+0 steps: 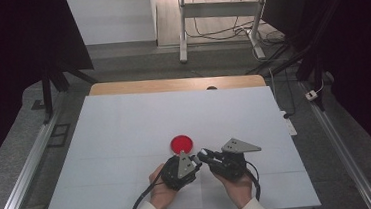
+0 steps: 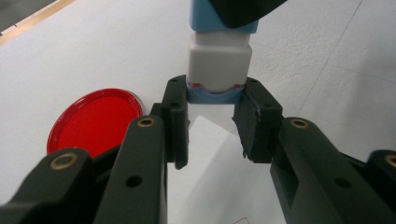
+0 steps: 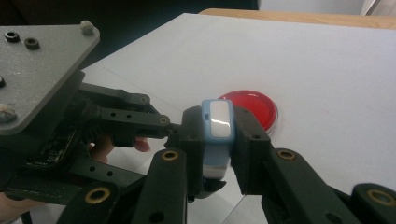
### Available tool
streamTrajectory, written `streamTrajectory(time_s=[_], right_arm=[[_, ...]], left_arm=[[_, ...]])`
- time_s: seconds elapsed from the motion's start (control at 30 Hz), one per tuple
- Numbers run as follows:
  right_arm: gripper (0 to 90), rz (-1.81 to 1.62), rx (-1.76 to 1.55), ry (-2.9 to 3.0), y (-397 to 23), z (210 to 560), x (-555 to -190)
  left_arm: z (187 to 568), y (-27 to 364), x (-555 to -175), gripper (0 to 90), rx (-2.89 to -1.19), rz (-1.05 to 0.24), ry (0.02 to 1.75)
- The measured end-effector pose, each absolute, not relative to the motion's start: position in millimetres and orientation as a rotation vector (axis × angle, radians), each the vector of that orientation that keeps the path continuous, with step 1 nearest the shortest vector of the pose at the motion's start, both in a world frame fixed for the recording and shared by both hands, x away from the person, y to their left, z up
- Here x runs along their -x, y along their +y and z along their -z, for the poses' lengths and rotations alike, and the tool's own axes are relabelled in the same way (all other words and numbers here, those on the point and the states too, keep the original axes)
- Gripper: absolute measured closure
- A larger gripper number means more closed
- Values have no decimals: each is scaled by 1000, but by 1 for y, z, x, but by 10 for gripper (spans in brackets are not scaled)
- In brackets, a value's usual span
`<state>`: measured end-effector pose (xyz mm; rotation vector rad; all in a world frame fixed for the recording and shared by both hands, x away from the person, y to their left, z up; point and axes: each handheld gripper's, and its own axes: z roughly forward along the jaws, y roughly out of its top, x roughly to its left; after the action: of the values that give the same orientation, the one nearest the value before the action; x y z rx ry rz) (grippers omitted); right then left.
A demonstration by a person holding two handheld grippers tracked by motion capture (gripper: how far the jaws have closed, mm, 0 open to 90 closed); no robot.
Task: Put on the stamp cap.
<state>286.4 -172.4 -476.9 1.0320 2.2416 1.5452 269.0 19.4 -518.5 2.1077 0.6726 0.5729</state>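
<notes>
Both grippers clamp one blue-white block (image 3: 217, 135) — left gripper (image 2: 211, 122), right gripper (image 3: 215, 148); red dish (image 1: 182, 144) beside.

both grippers meet mid-table: left gripper (image 1: 194, 165), right gripper (image 1: 203, 155), jaws clamped

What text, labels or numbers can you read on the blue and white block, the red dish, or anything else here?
None can be read.
Blue and white block: no lettering shows.
Red dish: plain, no label.
Paper sheet: a red printed mark at the bottom edge of the left gripper view, cut off and too small to read.
</notes>
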Motion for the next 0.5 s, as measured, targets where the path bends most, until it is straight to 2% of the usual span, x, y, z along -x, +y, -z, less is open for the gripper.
streamTrajectory(time_s=[0.5], right_arm=[[752, -1555, -1045, 2255, -172, 478, -287]], left_arm=[[517, 21, -268, 658, -2105, -596, 671]])
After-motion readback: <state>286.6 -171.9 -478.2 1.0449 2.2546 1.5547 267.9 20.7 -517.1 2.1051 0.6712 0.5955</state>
